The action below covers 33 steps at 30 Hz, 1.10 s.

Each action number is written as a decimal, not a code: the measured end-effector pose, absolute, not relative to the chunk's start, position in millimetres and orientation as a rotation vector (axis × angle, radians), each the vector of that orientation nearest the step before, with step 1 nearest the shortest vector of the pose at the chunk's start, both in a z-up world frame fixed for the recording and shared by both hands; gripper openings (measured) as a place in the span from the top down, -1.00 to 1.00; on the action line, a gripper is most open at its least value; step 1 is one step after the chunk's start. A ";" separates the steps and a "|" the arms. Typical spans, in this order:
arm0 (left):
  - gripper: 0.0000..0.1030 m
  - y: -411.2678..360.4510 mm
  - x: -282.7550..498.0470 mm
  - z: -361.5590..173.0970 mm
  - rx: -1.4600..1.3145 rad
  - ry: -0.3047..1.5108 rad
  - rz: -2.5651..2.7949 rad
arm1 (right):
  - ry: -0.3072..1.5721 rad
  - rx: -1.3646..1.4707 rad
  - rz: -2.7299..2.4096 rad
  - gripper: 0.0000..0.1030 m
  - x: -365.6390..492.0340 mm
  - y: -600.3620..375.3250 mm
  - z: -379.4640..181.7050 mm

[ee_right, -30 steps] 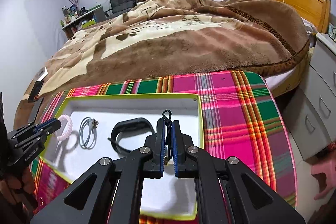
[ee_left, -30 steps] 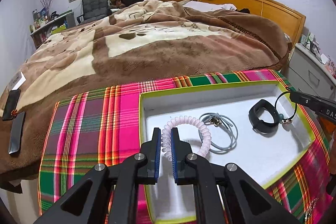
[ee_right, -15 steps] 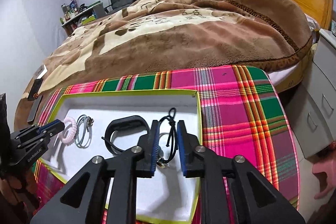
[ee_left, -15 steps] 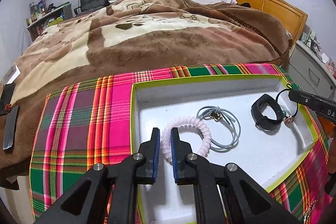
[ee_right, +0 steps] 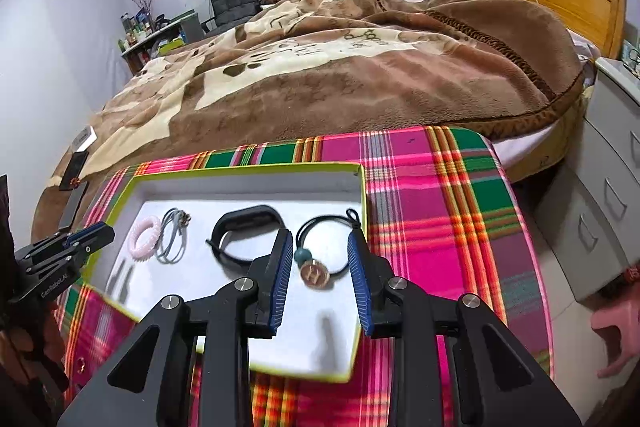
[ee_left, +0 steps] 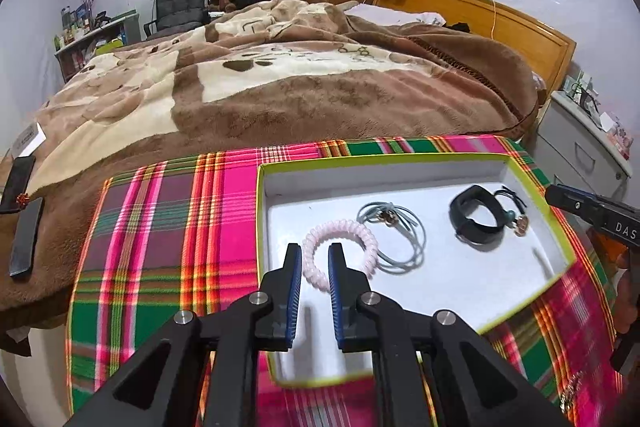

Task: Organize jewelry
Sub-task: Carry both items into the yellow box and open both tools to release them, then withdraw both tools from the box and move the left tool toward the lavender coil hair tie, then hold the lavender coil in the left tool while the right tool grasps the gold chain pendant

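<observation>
A white tray with a lime-green rim [ee_left: 400, 159] [ee_right: 248, 171] sits on a plaid cloth. In it lie a pink coil bracelet [ee_left: 362, 233] [ee_right: 141, 235], a grey-blue cord loop [ee_left: 404, 227] [ee_right: 172, 239], a black wristband [ee_left: 474, 217] [ee_right: 244, 223] and a black cord bracelet with a teal bead and round charm [ee_left: 516, 217] [ee_right: 316, 273]. My left gripper [ee_left: 314, 267] is open, its fingers either side of the coil bracelet's near edge. My right gripper [ee_right: 318, 251] is open above the charm bracelet. Each gripper also shows in the other's view, the right one [ee_left: 576, 203] and the left one [ee_right: 86, 235].
The plaid cloth [ee_left: 168, 227] covers a small table at the foot of a bed with a brown blanket [ee_left: 280, 87]. Dark phones [ee_left: 24, 227] lie on the blanket at left. Grey drawers [ee_right: 608, 187] stand at right.
Both grippers have opened and drawn back. The left one let go of the pink coil bracelet, the right one let go of the charm bracelet; both pieces now lie in the tray.
</observation>
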<state>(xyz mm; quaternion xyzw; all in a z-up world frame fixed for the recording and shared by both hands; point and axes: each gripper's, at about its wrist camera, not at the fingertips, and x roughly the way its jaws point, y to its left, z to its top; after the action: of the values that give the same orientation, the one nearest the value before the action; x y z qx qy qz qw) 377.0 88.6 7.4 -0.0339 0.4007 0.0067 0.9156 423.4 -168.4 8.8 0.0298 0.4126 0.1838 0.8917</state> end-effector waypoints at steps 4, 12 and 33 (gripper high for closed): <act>0.76 84.1 351.5 20.6 -0.069 0.791 0.000 | 0.832 0.081 0.385 0.43 396.3 -175.7 16.8; 0.76 69.5 282.9 42.1 -0.079 0.725 -0.037 | 0.780 0.080 0.425 0.43 319.8 -178.5 32.0; 0.76 47.9 127.7 34.0 -0.062 0.690 -0.038 | 0.680 0.055 0.475 0.43 166.8 -177.2 43.2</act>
<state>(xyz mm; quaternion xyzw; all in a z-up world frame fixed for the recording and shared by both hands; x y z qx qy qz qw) 127.7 47.9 34.0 -0.0302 0.3379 -0.0188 0.9405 166.8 -177.2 43.2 0.0267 0.3301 0.2305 0.9150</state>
